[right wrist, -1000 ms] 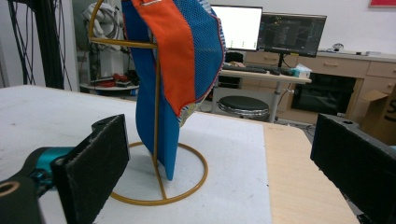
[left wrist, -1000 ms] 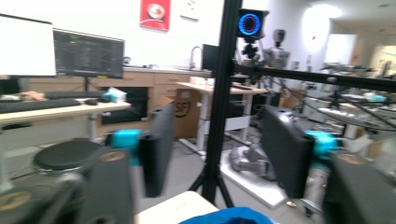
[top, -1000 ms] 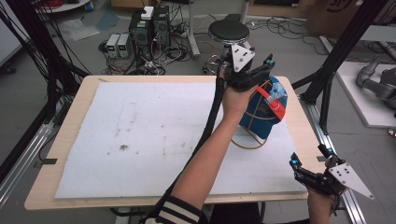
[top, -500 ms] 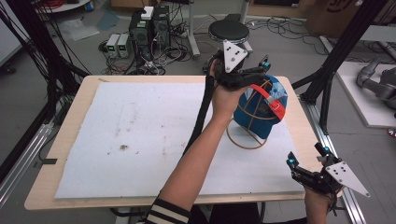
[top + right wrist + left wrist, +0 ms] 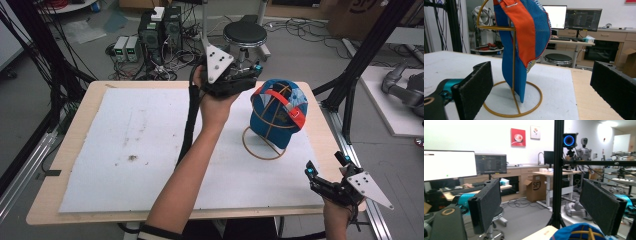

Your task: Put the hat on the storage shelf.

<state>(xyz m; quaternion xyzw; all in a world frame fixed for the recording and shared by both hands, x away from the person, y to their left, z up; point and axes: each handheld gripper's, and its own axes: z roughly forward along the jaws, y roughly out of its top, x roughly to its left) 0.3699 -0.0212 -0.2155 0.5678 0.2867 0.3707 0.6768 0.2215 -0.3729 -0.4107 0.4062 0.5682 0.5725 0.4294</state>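
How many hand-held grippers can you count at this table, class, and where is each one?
2. The left gripper is raised beside the blue cap at the far edge; the right gripper is at the table's near right corner.

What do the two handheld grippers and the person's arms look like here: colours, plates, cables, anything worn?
Both grippers are black with flat, dark, foam-like pads and teal accents. The left gripper carries a grey three-cornered plate with small dark holes, and a thick black cable trails down along the forearm. The right gripper has the same grey plate. The left forearm is bare, with a black-and-white striped sleeve pushed up.

Black tools [image 5: 240, 82], grey triangular plates, teal accents, striped cuff [image 5: 157, 233]
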